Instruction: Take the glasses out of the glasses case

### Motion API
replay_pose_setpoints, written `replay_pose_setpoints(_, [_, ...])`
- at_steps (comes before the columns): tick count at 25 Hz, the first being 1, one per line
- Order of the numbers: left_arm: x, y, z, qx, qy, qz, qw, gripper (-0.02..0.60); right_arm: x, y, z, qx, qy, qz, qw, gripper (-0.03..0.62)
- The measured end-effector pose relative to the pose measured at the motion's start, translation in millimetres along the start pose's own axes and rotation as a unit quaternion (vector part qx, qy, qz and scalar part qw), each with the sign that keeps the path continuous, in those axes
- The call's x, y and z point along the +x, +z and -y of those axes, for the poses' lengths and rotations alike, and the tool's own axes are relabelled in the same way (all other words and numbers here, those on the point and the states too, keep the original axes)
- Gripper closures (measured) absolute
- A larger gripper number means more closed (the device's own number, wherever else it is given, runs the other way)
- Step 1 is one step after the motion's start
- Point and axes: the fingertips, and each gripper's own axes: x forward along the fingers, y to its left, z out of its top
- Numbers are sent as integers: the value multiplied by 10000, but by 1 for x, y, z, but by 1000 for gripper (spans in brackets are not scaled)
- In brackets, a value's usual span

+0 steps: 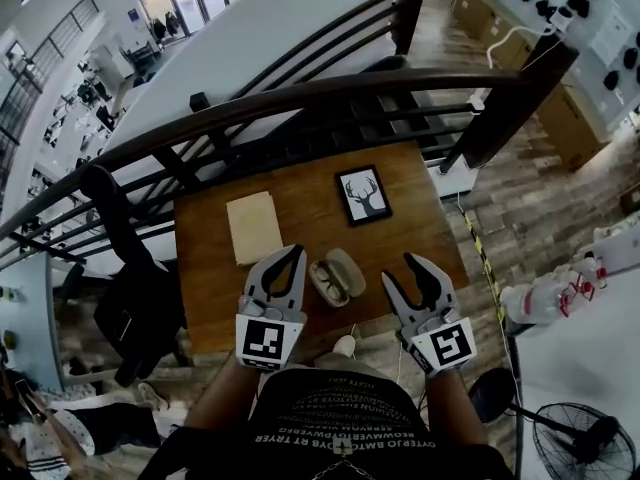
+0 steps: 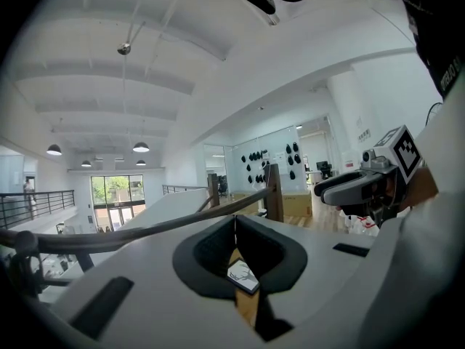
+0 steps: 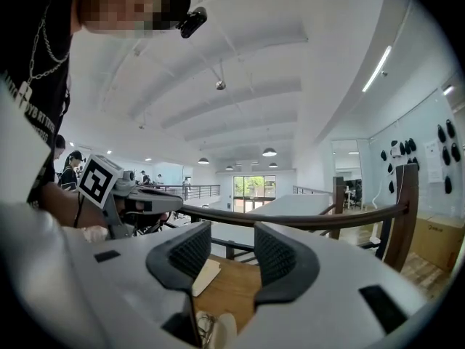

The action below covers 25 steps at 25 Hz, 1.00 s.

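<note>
Left claw (image 1: pixel 296 255) is sitting shut, holding nothing | right claw (image 1: pixel 402 268) is hanging open, empty | glasses case (image 1: pixel 346 266) is lying open on the table (image 1: pixel 300 183) between them | glasses (image 1: pixel 325 281) are resting inside | lifting them out is not yet done

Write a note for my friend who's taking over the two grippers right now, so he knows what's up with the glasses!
Left gripper: shut, empty, just left of the case.
Right gripper: open, empty, to the case's right.
Glasses case: lying open on the wooden table, between the grippers.
Glasses: inside the case.
Done: the case is open.
Left: grip the glasses and lift them out.
</note>
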Motion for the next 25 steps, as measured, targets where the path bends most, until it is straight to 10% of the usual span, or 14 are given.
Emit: replay_pose_setpoints(25, [19, -32, -38, -105, 262, -307, 9991, 552, 69, -110, -23, 769, 627, -956, 9905, 428])
